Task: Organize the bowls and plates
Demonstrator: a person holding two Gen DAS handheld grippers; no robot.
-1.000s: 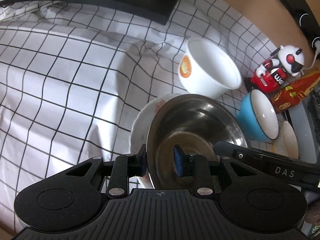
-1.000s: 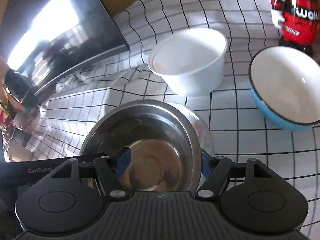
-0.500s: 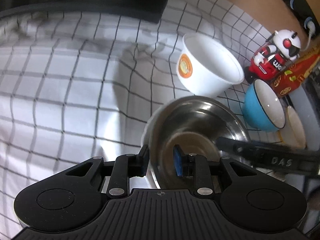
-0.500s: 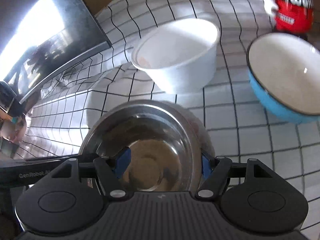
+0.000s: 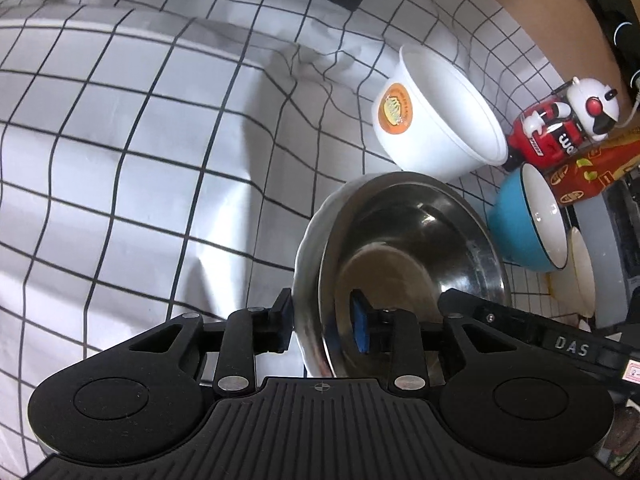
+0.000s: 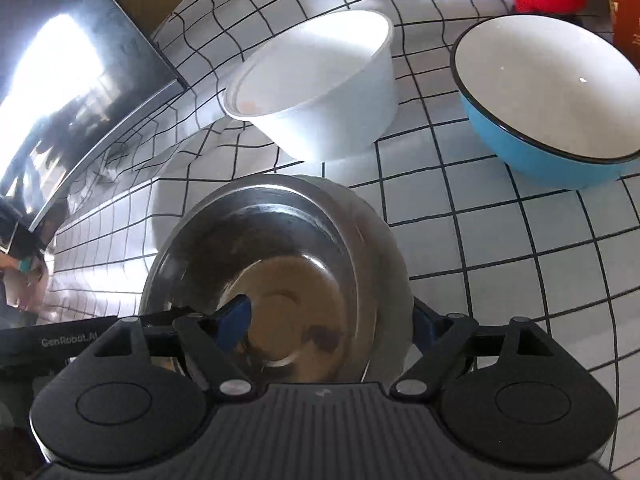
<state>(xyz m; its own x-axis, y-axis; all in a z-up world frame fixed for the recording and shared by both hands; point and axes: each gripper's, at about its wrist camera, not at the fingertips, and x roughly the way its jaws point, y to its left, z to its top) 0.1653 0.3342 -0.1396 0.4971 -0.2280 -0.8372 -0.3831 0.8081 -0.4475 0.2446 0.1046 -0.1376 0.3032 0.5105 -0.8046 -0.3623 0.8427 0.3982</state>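
Left tool (image 5: 322, 322) clenched on the near-left rim of the steel bowl (image 5: 404, 264), one pad outside against the white plate (image 5: 306, 252) beneath, one inside. Right tool (image 6: 332, 322) clamped across the same stack from the other side, blue pad inside the bowl, the other outside the plate's edge. Stack held over the checked cloth (image 5: 140, 140), whether lifted or resting not clear. Just beyond, a white paper bowl (image 5: 434, 116); to its right a blue bowl (image 5: 524, 228), then a toy figure (image 5: 560, 128) behind. Risks, as a judgement: slick steel sliding off the plate if the two grips tilt unevenly; uneven pull from either side prising bowl and plate apart; stack knocking the light paper bowl over if pushed forward
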